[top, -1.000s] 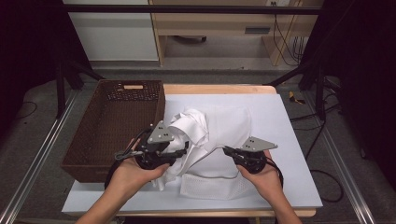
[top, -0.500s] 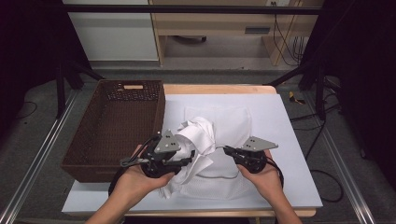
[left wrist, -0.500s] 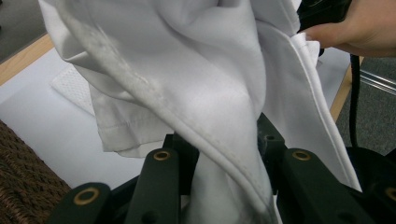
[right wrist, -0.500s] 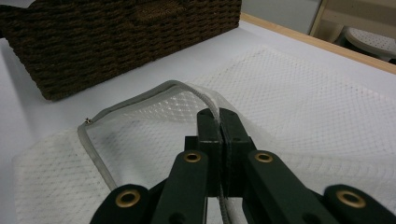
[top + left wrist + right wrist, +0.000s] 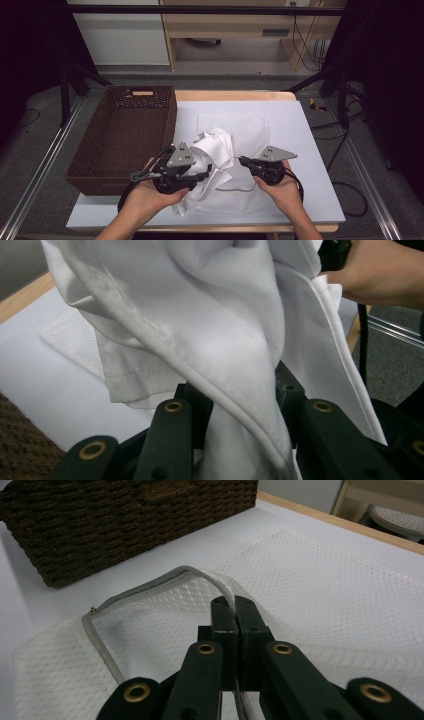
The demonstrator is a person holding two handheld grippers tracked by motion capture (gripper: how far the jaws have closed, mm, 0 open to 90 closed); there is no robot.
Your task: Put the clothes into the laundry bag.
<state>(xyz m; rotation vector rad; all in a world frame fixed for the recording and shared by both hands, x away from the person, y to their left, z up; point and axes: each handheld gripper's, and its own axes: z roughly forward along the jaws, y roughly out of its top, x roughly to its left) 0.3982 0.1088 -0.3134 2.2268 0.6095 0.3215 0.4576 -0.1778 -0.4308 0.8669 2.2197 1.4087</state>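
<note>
A crumpled white cloth [image 5: 216, 148] hangs bunched over the near opening of a white mesh laundry bag [image 5: 240, 125] that lies flat on the table. My left gripper [image 5: 204, 169] is shut on the cloth, with folds of the cloth [image 5: 210, 325] gathered between its jaws in the left gripper view [image 5: 239, 392]. My right gripper [image 5: 243, 161] is shut on the bag's grey zipper edge [image 5: 145, 587]. In the right gripper view [image 5: 232, 606] its jaws pinch that edge and lift it a little off the mesh bag [image 5: 325, 580].
A brown wicker basket [image 5: 171, 117] stands at the left on the white table mat [image 5: 310, 165], close to the bag; its wall [image 5: 125, 525] shows in the right gripper view. Black stands and cables lie beyond the table's right edge.
My left gripper has drifted a little toward the near edge, taking the cloth with it. The right gripper has stayed put on the bag's edge.
</note>
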